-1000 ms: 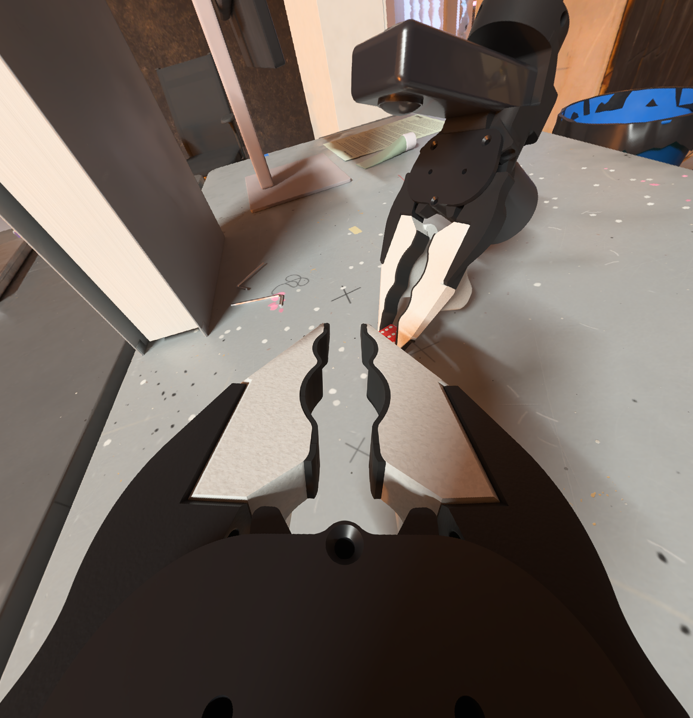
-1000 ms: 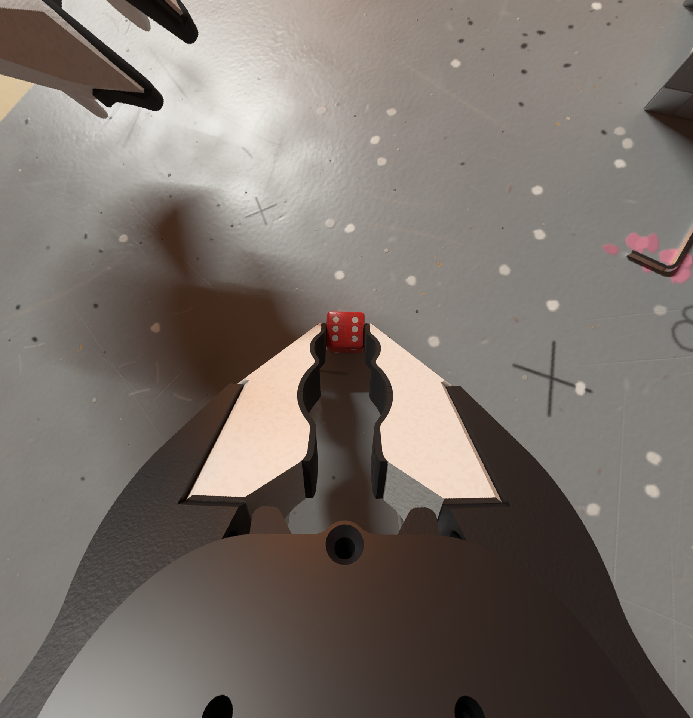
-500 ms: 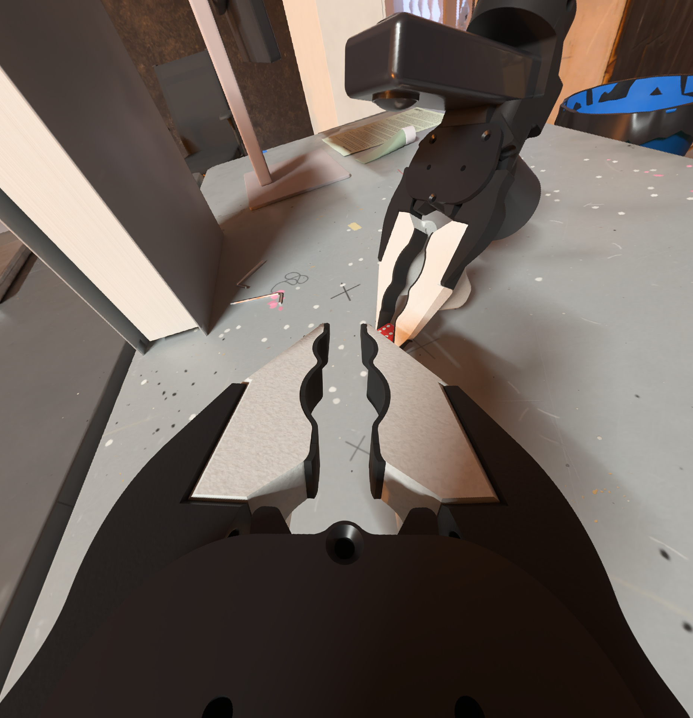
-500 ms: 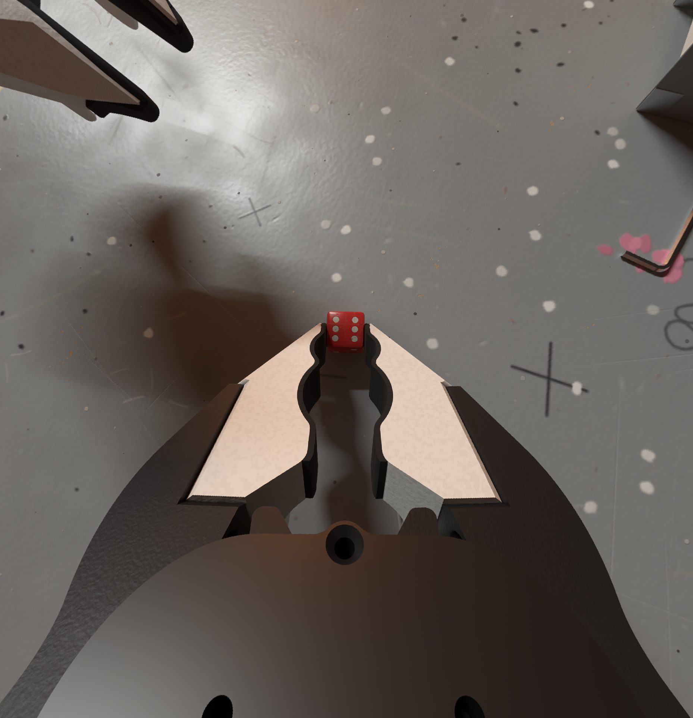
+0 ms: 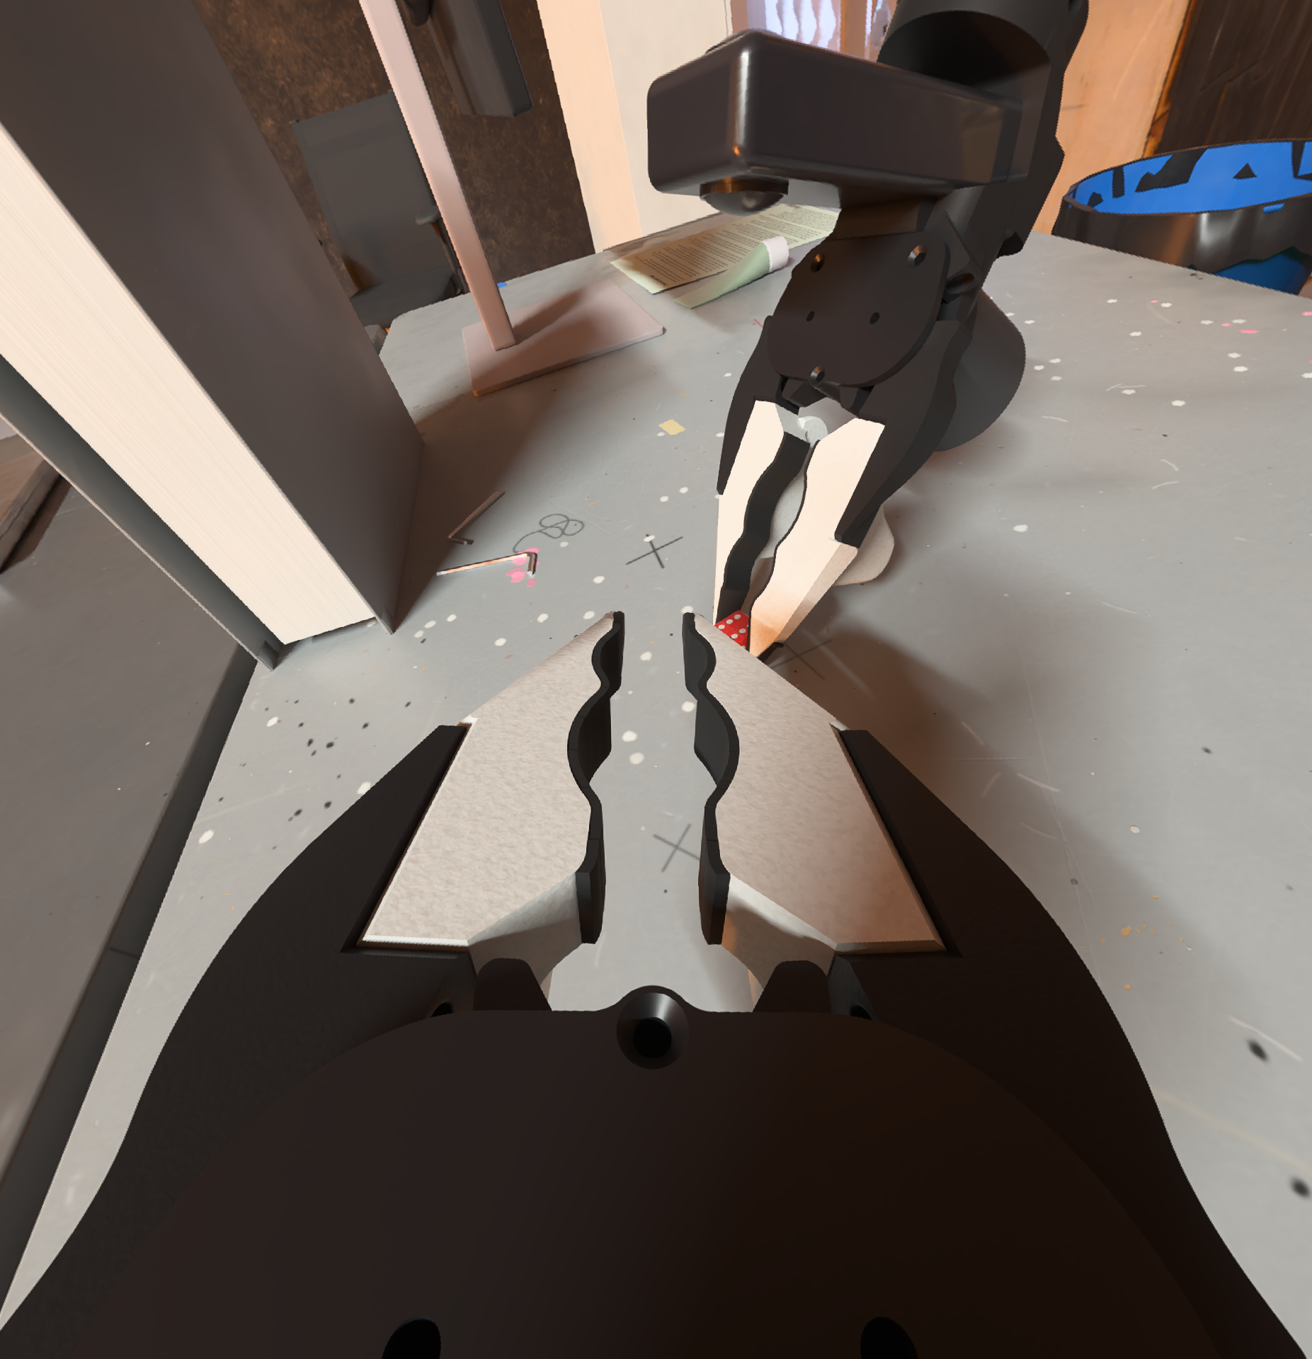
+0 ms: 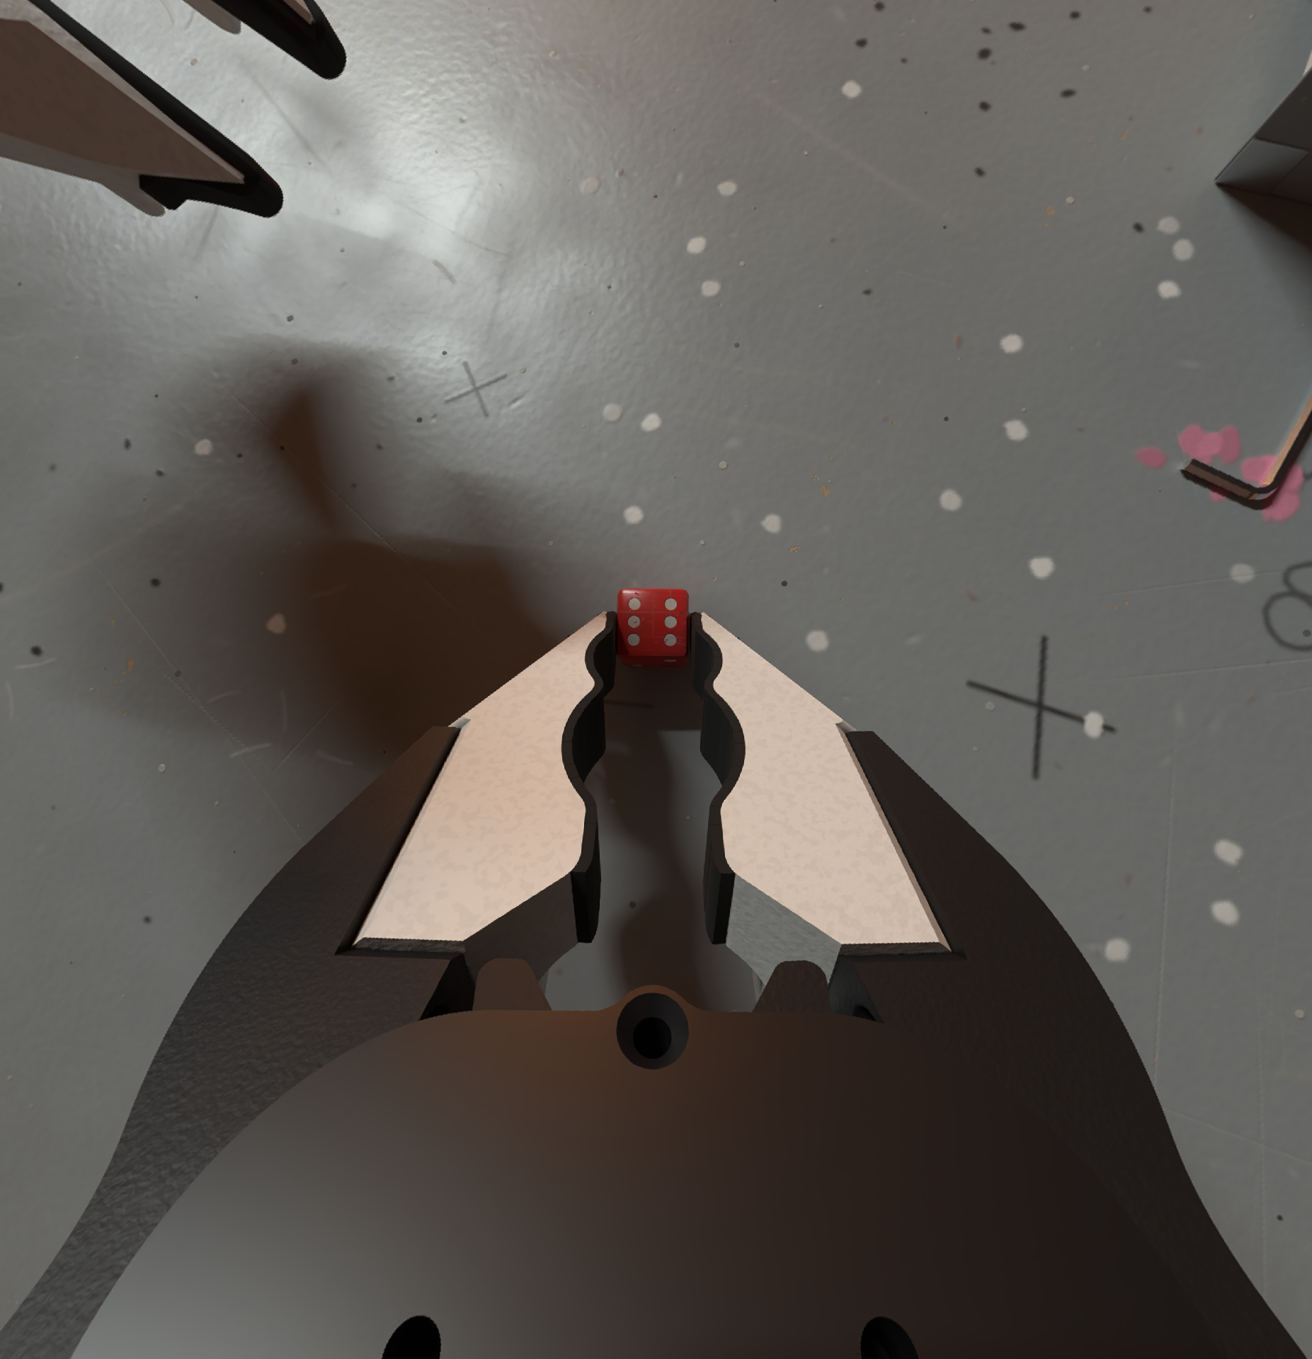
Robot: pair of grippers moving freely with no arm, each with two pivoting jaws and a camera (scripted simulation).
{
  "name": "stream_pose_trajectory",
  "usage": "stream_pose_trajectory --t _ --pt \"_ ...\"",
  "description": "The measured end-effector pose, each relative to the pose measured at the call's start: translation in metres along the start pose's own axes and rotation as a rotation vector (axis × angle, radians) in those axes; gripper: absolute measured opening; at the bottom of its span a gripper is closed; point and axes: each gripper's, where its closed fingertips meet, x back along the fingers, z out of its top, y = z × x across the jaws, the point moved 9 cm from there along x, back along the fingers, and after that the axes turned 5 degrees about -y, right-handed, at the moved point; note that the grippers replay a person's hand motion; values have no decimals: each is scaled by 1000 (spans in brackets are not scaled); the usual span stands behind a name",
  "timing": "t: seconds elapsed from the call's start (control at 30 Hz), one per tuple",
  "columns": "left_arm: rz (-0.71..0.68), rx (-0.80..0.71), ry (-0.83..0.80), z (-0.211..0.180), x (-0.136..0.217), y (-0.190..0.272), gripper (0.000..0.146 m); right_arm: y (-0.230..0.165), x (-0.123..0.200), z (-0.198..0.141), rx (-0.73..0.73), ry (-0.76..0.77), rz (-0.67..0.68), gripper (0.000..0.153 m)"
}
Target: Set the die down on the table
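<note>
A small red die (image 6: 653, 625) with white pips is pinched between the fingertips of my right gripper (image 6: 653, 621), which points steeply down at the grey speckled table (image 6: 859, 368). In the left wrist view the die (image 5: 733, 629) sits at the right gripper's (image 5: 748, 638) tips, at or just above the tabletop; I cannot tell if it touches. My left gripper (image 5: 650, 621) hovers low over the table just left of the die, its jaws a narrow gap apart with nothing between them. It also shows in the right wrist view (image 6: 285, 125) at the top left.
A tall panel with a pale wooden edge (image 5: 196, 368) stands at the left. A bent hex key (image 5: 491, 566) lies by pink spots. Farther back are a pole on a flat base (image 5: 564, 331), papers (image 5: 711, 257) and a blue-lined bin (image 5: 1212, 213).
The right gripper has drifted very slightly over the table with the die still held. The left gripper has not visibly moved.
</note>
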Motion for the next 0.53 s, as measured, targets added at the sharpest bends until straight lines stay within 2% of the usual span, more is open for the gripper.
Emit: stream_pose_trajectory --t 0.2,0.4,0.53 --pt "0 0 -1 0 0 0 16 0 0 0 -2 -4 0 21" --pt "0 1 -1 0 0 0 16 4 12 1 3 12 25 32" --pt "-2 -5 -12 0 -1 1 15 16 30 2 126 101 88 25"
